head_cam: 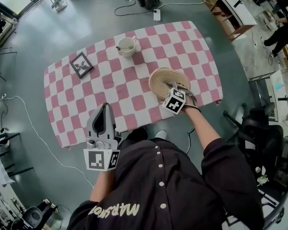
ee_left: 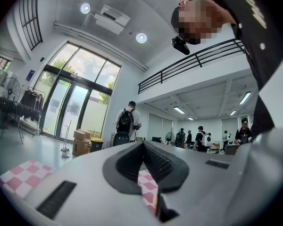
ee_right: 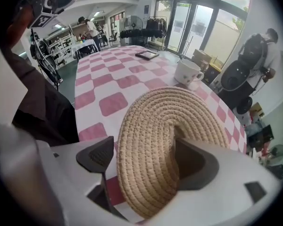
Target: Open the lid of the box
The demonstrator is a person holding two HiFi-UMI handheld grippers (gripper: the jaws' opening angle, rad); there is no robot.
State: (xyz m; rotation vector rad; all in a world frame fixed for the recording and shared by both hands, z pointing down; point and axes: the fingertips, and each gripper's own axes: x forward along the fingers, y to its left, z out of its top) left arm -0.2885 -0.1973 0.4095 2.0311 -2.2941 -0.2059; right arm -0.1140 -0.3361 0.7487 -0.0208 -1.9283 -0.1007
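One right gripper point(ee_right: 146, 159) astride lid point(ee_right: 172, 124) rim

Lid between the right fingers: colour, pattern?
Tan woven lid, rope coiled in concentric rings. Shows best in the right gripper view.

Mug point(head_cam: 126, 46), picture frame point(head_cam: 81, 64) (well apart) on tablecloth point(head_cam: 120, 87).
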